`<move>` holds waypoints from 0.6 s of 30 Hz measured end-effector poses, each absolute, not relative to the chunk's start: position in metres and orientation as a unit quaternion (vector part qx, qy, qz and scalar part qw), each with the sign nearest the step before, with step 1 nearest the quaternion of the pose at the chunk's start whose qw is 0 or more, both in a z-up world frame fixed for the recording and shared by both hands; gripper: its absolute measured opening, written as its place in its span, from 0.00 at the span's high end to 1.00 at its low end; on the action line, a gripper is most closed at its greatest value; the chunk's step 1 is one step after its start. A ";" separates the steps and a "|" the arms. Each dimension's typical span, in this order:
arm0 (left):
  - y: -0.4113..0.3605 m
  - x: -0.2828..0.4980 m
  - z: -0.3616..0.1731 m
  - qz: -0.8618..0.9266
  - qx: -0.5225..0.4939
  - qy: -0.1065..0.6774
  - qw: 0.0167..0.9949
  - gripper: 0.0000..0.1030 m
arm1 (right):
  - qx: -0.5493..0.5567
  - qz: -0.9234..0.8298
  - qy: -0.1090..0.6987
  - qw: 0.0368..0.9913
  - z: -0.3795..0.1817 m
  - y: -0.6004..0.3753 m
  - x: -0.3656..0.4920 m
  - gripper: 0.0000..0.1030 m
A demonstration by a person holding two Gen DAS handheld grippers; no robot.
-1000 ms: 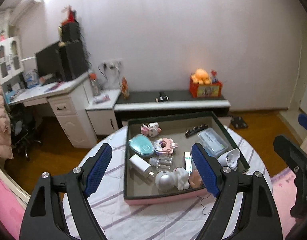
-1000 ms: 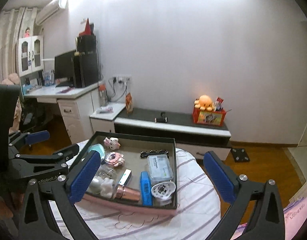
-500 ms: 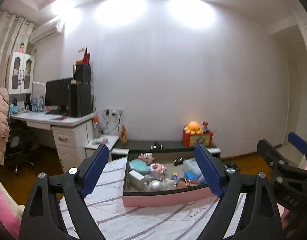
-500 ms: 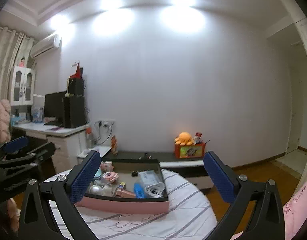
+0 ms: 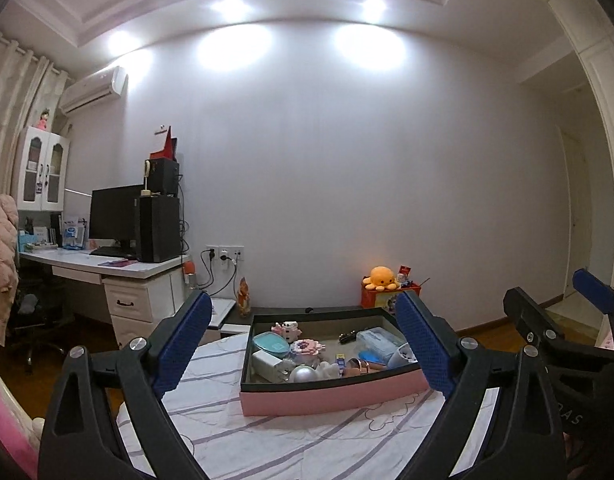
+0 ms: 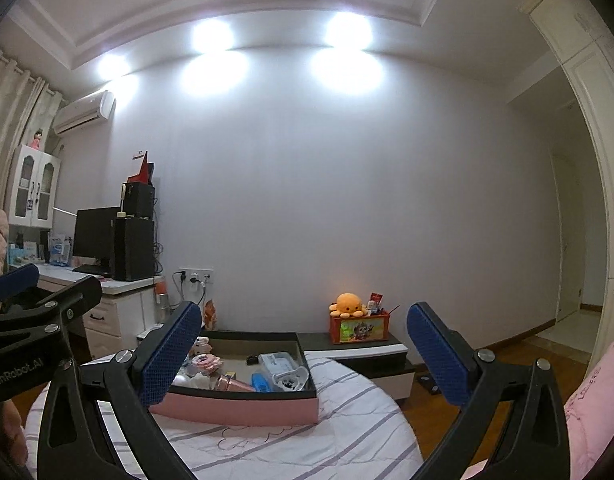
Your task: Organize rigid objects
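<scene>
A pink box (image 5: 331, 398) with a dark rim sits on the round table (image 5: 267, 436) under a striped white cloth. Inside lie several small things: a teal case (image 5: 271, 342), a white charger (image 5: 267, 362), a silver ball (image 5: 303, 374), a clear plastic case (image 5: 377, 340). My left gripper (image 5: 303, 344) points level at the box from short of it, its jaws still opening with nothing between them. My right gripper (image 6: 305, 352) stands open and empty, to the right of the left one, with the same box (image 6: 243, 406) ahead and to its left.
Behind the table runs a low dark TV bench (image 6: 359, 346) with an orange plush octopus (image 6: 347, 305) on a red box. A white desk (image 5: 107, 276) with a monitor and speakers stands at the left. A pink cushion (image 6: 595, 412) lies at the right edge.
Both grippers tilted up from looking down into the box to pointing level, and sank lower. The left jaws spread wider. The box now appears side-on, further ahead.
</scene>
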State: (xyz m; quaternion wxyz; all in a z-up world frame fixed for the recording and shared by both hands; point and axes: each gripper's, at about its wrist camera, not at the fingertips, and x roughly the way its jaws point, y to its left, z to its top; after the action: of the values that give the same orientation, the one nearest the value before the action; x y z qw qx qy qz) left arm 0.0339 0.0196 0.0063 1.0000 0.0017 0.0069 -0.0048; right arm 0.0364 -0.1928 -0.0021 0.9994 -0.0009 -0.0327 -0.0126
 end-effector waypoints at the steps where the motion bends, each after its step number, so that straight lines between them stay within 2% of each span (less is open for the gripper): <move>1: 0.019 0.032 0.005 -0.003 0.002 0.008 1.000 0.08 | 0.000 -0.013 -0.033 0.999 -0.003 -0.193 0.038 0.00; 12: 0.014 0.031 0.005 0.010 0.008 0.013 1.000 0.08 | -0.008 -0.019 -0.038 0.999 -0.003 -0.196 0.035 0.00; 18: 0.012 0.032 0.006 0.022 0.016 0.010 1.000 0.04 | -0.008 -0.015 -0.027 0.999 -0.005 -0.196 0.039 0.00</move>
State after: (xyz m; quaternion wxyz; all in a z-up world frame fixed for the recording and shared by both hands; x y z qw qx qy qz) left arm 0.0322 0.0121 0.0060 0.9996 0.0158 0.0095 0.0223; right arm 0.0387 -0.1959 -0.0046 0.9995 -0.0082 -0.0274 -0.0147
